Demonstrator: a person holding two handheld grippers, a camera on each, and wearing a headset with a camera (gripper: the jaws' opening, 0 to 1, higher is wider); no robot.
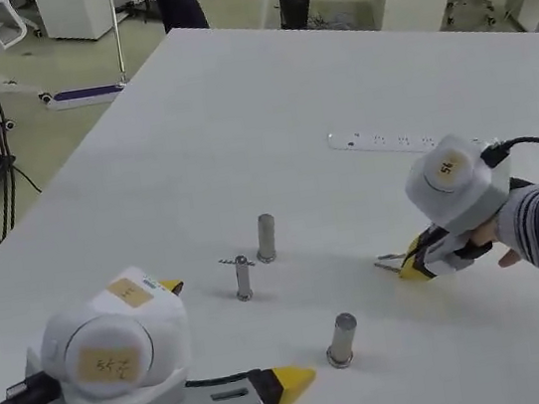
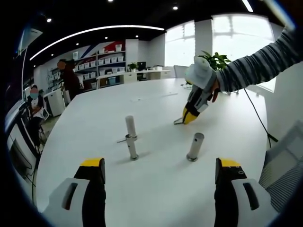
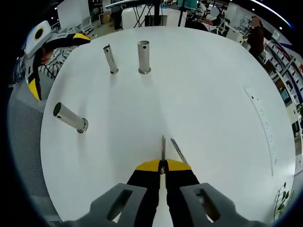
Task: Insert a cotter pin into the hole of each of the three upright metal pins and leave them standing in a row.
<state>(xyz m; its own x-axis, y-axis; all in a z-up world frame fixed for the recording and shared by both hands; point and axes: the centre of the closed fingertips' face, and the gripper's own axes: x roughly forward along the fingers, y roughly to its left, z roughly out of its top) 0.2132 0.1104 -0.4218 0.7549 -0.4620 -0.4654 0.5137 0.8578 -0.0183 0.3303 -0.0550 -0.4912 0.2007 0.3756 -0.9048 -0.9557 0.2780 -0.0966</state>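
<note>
White table, seen from the person's side. At far left the left gripper hovers above the near edge, its yellow-tipped jaws spread wide with nothing between them. Next stands the first metal pin, upright, with a fitted cotter pin passing through its top and jutting out to the left. Just behind and to its right stands the second metal pin, upright and bare. Nearer the person and further right stands the third metal pin, also upright and bare; the three are not in line. At right the right gripper rests low on the table, jaws closed on the held cotter pin, with a thin rod just beside it. Behind lies a power strip
</note>
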